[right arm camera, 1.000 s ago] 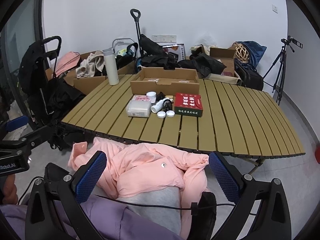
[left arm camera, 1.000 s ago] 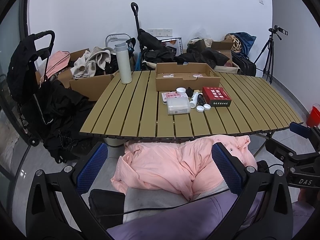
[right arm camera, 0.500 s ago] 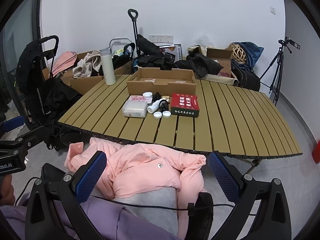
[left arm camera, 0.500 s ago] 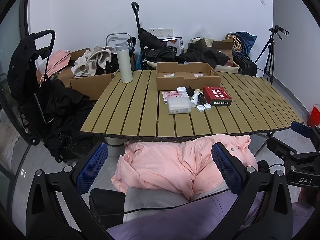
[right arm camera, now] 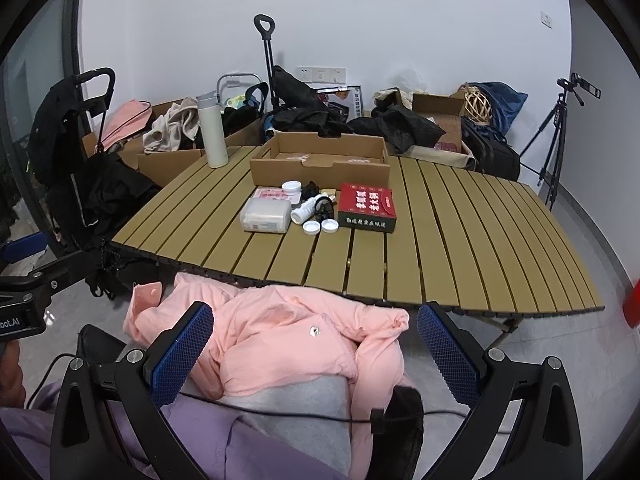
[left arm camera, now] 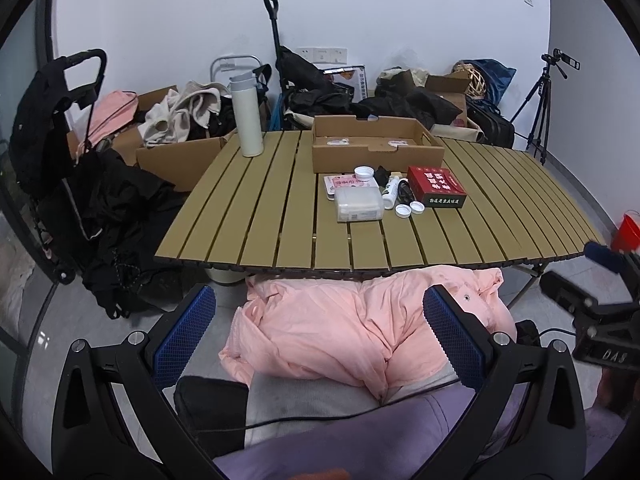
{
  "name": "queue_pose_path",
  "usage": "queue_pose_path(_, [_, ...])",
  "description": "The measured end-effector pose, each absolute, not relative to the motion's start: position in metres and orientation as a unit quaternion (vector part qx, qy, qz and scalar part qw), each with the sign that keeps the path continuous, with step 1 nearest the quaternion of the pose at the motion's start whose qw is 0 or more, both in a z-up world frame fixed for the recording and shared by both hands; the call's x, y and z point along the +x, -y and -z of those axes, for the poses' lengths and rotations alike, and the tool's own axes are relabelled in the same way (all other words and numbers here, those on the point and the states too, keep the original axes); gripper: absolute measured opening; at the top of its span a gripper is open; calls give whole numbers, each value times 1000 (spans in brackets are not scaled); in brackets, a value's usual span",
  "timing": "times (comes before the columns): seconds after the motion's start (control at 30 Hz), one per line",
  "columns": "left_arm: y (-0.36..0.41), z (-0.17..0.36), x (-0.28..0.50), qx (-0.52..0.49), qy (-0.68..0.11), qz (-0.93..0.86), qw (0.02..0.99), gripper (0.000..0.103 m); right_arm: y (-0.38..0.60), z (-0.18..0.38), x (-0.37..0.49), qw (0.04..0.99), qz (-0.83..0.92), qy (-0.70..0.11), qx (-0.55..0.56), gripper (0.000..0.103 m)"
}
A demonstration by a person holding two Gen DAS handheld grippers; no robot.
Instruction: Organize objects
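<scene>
Your left gripper (left arm camera: 320, 334) and right gripper (right arm camera: 314, 344) have edged nearer, jaws wide and empty; the clutter by the red box (right arm camera: 367, 208) waits untouched mid-bench (right arm camera: 460, 240).

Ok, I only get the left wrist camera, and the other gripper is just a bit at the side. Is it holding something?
Observer: No. In the right wrist view the right gripper is open, with nothing between its blue pads. Only the pink jacket lies beyond them.
Operator: And what does my gripper look like from over there?
Observer: The left gripper pokes in at that view's left edge, and its body bears white letters ending "oot.AI".
Operator: Can you see who holds it?
Observer: Only a sliver of what looks like the left hand, just below it at the edge.
</scene>
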State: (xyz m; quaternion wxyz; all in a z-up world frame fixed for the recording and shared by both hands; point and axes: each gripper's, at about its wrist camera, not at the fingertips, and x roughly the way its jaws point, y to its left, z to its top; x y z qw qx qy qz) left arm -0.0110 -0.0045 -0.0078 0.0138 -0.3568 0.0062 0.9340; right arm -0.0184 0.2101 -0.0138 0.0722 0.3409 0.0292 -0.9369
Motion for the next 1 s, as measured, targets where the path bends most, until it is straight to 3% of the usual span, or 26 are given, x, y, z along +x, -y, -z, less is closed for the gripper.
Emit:
queue_pose_path(0.17, [16, -6, -64, -369, -19, -928, 41, 103, -228, -28, -47, 55, 964, -23, 259, 103])
queue_pose_path(0.27, [31, -32, -84, -291, 11, -956, 26, 103, -238, -56, -60, 88, 982, -21, 164, 103])
queue_pose_path(0.4, [41, -24, -133, -293, 32, -955, 18, 103, -237, -25, -140, 84, 946, -59, 307, 103])
queue_pose_path(0.53, [34, 28, -186, -369, 11, -929, 12, 103, -242, 30, -195, 63, 920, -35, 386, 103])
queue_pose_path(0.6, [29, 59, -211, -412, 30, -909, 55, 101, -237, 55, -213, 94, 907, -23, 409, 102])
queue_pose_path(0.67, [25, 83, -233, -434, 48, -895, 90, 98, -229, 76, -234, 123, 887, -9, 446, 81])
queue_pose_path(0.7, [20, 93, -243, -438, 51, -893, 94, 96, -222, 85, -243, 138, 880, -11, 454, 62])
queue_pose_path(0.73, [16, 103, -254, -440, 49, -891, 103, 93, -213, 91, -253, 155, 878, -12, 454, 56])
queue_pose_path(0.9, [2, 136, -299, -465, 58, -872, 143, 81, -178, 119, -294, 185, 870, 13, 457, 56])
queue_pose_path(0.97, [4, 147, -312, -477, 76, -863, 148, 64, -166, 128, -312, 198, 864, 31, 462, 56])
queue_pose_path(1.0, [6, 156, -319, -486, 87, -857, 150, 63, -162, 132, -320, 203, 861, 35, 466, 54])
